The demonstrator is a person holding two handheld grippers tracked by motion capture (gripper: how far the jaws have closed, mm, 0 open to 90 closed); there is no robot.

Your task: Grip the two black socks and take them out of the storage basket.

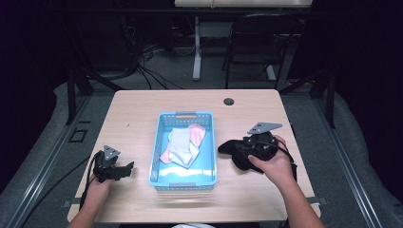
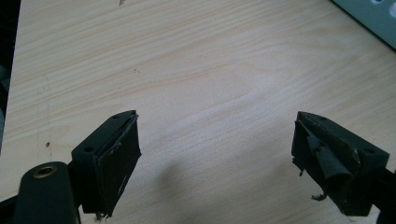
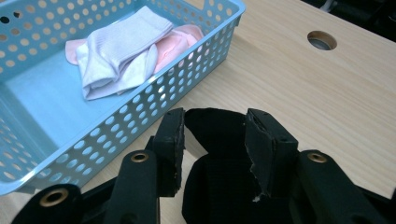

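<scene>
Right gripper view: right gripper clamps a black sock between its jaws beside the blue basket; left gripper gapes empty.

The basket sits mid-surface with socks inside. The left gripper lies to its left; the right gripper, holding a sock, to its right.

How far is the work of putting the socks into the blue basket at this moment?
Done: a white sock and a pink sock already lie in the blue basket. In hand: the right claw is closed on a black sock beside the basket. Left: that sock must go in. The left claw is open over bare table.
</scene>
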